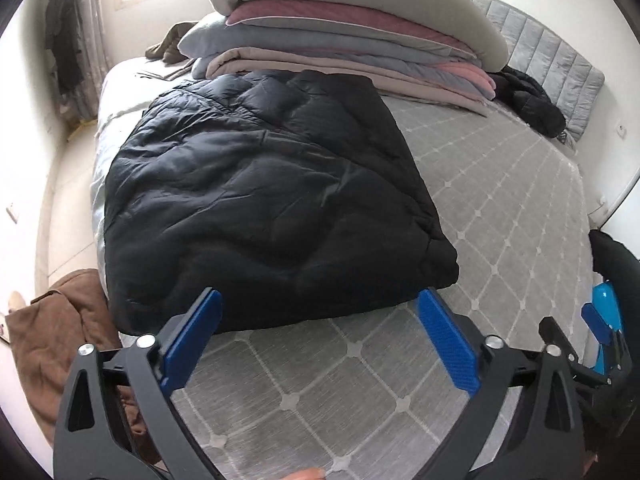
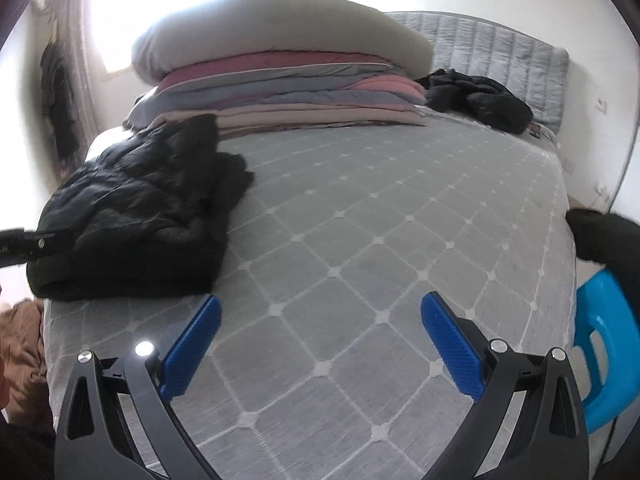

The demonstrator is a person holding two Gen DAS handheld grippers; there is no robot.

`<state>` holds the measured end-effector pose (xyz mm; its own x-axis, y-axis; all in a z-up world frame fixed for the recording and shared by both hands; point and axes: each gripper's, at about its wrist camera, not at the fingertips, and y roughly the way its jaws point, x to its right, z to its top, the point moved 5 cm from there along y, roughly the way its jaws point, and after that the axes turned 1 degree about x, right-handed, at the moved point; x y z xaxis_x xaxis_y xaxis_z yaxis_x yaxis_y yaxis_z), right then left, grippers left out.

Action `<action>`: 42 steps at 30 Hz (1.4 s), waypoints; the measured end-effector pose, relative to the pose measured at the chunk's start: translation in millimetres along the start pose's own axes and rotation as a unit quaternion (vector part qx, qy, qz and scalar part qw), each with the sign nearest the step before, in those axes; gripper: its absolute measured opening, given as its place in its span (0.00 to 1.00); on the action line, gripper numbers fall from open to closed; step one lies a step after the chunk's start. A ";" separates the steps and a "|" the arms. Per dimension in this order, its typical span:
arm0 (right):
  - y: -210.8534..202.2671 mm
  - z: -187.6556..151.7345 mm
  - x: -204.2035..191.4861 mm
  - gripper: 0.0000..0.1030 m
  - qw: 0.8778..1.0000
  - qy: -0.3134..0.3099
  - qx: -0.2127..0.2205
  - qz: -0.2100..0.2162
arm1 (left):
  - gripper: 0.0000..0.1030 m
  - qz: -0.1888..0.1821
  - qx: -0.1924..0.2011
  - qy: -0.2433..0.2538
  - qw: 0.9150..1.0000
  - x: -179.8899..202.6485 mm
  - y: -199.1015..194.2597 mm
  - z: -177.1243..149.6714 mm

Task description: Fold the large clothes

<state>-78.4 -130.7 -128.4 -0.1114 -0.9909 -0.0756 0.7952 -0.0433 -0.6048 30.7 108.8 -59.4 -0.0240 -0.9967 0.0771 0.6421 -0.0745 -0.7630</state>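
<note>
Black puffer jacket (image 1: 264, 196) folded on bed (image 1: 500, 216); both jaws wide, empty.

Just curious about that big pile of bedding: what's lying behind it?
Behind the stack of folded quilts a crumpled olive-brown garment pokes out on the left; beyond is a bright window. Whatever else lies directly behind the stack is covered.

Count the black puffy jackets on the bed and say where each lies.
2. A folded black jacket lies at the bed's near left edge. A crumpled black jacket lies far right, beside the stacked bedding. More may be hidden behind that stack.
</note>
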 end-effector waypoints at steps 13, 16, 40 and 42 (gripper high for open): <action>44.4 -22.5 2.9 0.93 0.999 0.025 -0.041 -0.023 | 0.93 0.036 -0.009 0.026 0.999 25.3 5.5 -4.6; 48.6 -26.0 3.2 0.93 0.998 0.025 -0.049 -0.024 | 0.93 0.037 -0.011 0.027 0.999 23.5 5.0 -6.7; 55.5 -31.1 11.6 0.93 0.997 0.055 -0.058 -0.015 | 0.93 -0.023 0.011 0.004 1.000 45.5 -3.3 -32.1; 55.7 -31.4 11.8 0.93 0.997 0.055 -0.060 -0.016 | 0.93 -0.006 0.010 0.017 1.000 54.0 -2.9 -44.2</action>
